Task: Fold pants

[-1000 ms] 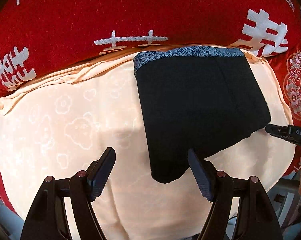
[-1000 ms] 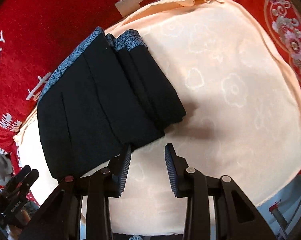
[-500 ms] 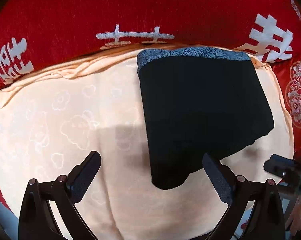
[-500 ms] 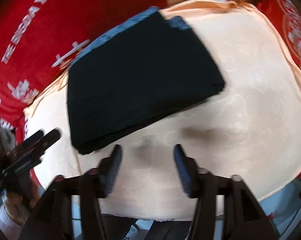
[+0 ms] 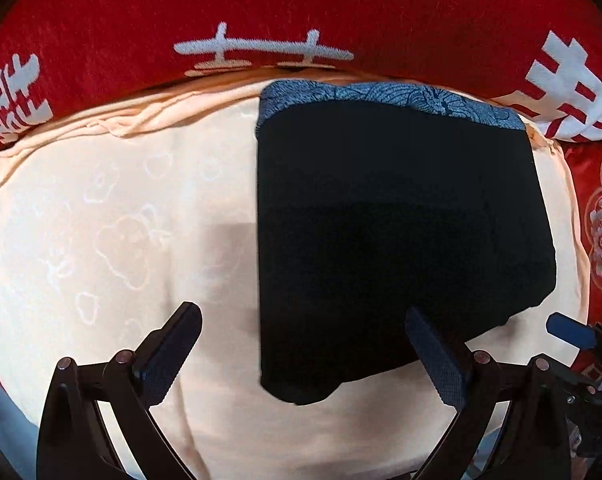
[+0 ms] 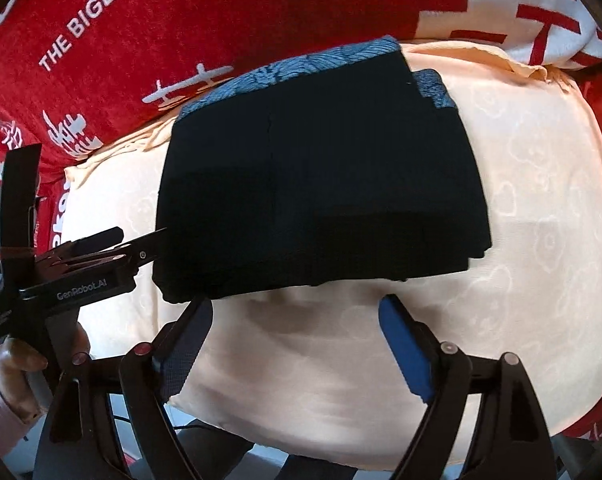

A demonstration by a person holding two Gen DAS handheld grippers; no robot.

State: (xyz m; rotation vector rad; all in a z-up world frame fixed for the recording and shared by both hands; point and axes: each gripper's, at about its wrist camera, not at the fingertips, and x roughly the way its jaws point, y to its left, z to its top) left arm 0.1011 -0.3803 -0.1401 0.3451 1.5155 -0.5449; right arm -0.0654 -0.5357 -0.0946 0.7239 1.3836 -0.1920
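The black pants (image 5: 397, 232) lie folded into a compact rectangle on a peach cloth, with a blue patterned waistband (image 5: 381, 96) at the far edge. They also show in the right wrist view (image 6: 321, 192). My left gripper (image 5: 305, 356) is open and empty, just short of the pants' near edge. My right gripper (image 6: 297, 340) is open and empty, just short of the near edge too. The left gripper also appears in the right wrist view (image 6: 113, 256), at the pants' left side.
The peach cloth (image 5: 101, 240) with a cloud pattern covers a rounded surface. A red blanket (image 5: 261, 8) with white characters lies behind it. The peach cloth's near edge (image 6: 341, 444) drops off below my right gripper.
Both grippers have opened wider and drawn back from the pants. The right gripper swung round to face the pants' long near edge. The pants lie still.
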